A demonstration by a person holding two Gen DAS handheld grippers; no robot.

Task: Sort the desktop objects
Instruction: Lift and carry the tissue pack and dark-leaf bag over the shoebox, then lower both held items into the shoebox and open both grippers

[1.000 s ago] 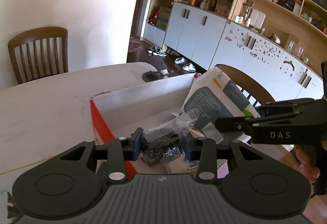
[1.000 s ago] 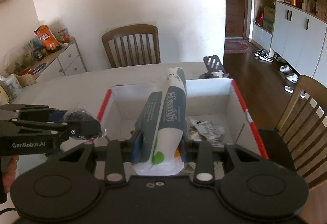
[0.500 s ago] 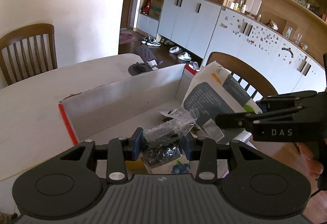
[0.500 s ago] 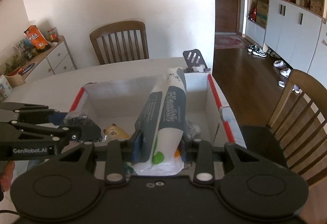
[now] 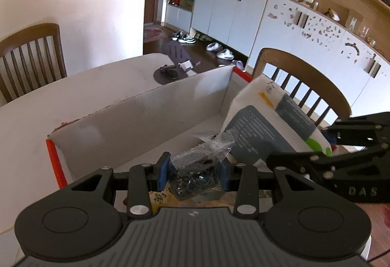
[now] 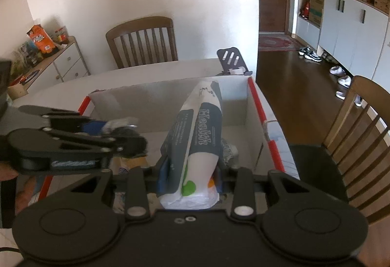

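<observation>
Both my grippers loaded, both over the box!

Clear bag of dark bits [image 5: 195, 175] sits clamped in my left gripper [image 5: 193, 175], low inside the white cardboard box [image 5: 136, 118]. My right gripper [image 6: 190, 175] squeezes the "Health" packet [image 6: 197, 142], tilted up over the box, which rests on the tabletop [image 5: 80, 89].

**Two black handheld grippers**

The left gripper [image 5: 193, 173] and right gripper [image 6: 190, 175] are matte black plastic with blue finger pads, silver screw heads and round discs on the body. White "DAS" lettering marks the right gripper's side.
</observation>
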